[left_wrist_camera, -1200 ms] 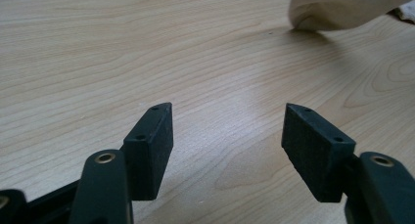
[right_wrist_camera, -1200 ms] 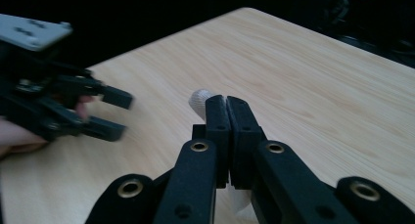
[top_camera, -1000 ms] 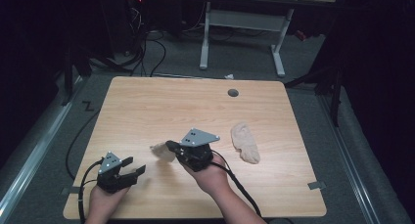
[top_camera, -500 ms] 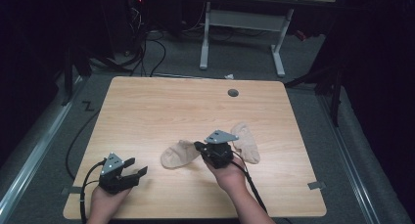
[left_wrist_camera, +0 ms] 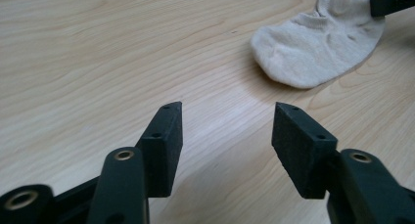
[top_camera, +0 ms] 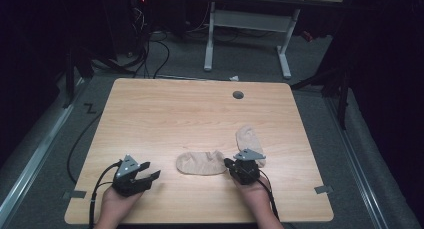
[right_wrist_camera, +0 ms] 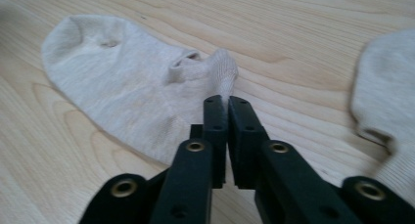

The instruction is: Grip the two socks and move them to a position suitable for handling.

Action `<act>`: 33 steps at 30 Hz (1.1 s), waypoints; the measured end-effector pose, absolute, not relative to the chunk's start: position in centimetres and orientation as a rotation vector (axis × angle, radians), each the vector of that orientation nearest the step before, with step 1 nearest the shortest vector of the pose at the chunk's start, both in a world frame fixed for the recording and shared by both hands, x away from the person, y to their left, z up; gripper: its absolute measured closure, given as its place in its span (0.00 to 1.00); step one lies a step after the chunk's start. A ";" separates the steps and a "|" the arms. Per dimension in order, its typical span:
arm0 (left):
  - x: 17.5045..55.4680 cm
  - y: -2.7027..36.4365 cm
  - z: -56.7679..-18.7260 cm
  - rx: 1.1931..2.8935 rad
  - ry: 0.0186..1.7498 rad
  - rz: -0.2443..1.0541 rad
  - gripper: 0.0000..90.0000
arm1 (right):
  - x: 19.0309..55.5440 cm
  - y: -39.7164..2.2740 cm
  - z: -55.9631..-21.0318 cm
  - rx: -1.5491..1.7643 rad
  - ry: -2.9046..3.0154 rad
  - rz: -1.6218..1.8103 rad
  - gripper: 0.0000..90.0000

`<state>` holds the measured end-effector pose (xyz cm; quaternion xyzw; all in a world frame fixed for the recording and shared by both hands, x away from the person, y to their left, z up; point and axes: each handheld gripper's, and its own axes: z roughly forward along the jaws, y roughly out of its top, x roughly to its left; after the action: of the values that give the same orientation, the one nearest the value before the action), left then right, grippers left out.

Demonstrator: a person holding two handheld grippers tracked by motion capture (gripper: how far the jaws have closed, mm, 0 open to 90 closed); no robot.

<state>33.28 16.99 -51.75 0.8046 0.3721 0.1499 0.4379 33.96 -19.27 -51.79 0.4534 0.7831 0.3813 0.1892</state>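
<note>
- While my right gripper [right_wrist_camera: 226,102] sits low on the table [top_camera: 165,114], its jaws are nearly together with a thin gap between them, and the cuff of the near sock [right_wrist_camera: 132,87] pokes up at their tips; they have just been opening, so I judge the pinch to be loosening rather than firm.
- The near sock [top_camera: 201,162] lies flat at the table's middle front, toe pointing toward my left gripper [top_camera: 145,174].
- The second sock [top_camera: 248,139] lies just beyond my right gripper, close to the first; I cannot tell whether the two touch.
- My left gripper [left_wrist_camera: 226,131] hangs with jaws apart and nothing between them; they have just been narrowing, over bare wood, with the sock's toe [left_wrist_camera: 313,48] ahead and to one side.
- Risks as I see them:
  - If I pull the right gripper away while fabric is caught, the cuff drags and the sock bunches or skids.
  - If I reach for the second sock without lifting, the jaws may snag both socks.
  - If the left jaws close where they are, they grip only air; they need to reach the toe first.
</note>
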 end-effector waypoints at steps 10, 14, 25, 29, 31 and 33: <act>37.1 11.4 -51.3 2.073 0.877 0.300 0.67 | 33.6 -19.9 -52.0 1.258 2.175 1.060 0.91; 37.6 9.9 -52.1 2.157 0.872 0.354 0.86 | 34.4 -19.4 -52.6 1.251 2.225 1.009 0.98; 33.6 12.3 -52.7 2.230 0.814 0.447 0.90 | 31.8 -18.5 -52.9 1.201 2.313 1.032 1.00; 32.1 14.5 -52.3 2.156 0.857 0.460 0.76 | 30.8 -18.2 -52.8 1.174 2.330 1.062 0.95; 31.5 16.5 -51.7 2.060 0.906 0.477 0.71 | 30.6 -19.1 -52.2 1.203 2.268 1.083 0.94; 31.3 18.9 -51.6 1.985 0.974 0.489 0.68 | 30.6 -20.3 -51.7 1.239 2.217 1.082 0.93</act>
<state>31.32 18.88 -51.58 0.7936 0.3895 0.1956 0.4245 30.65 -20.35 -51.66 0.4407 0.7886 0.3848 0.1893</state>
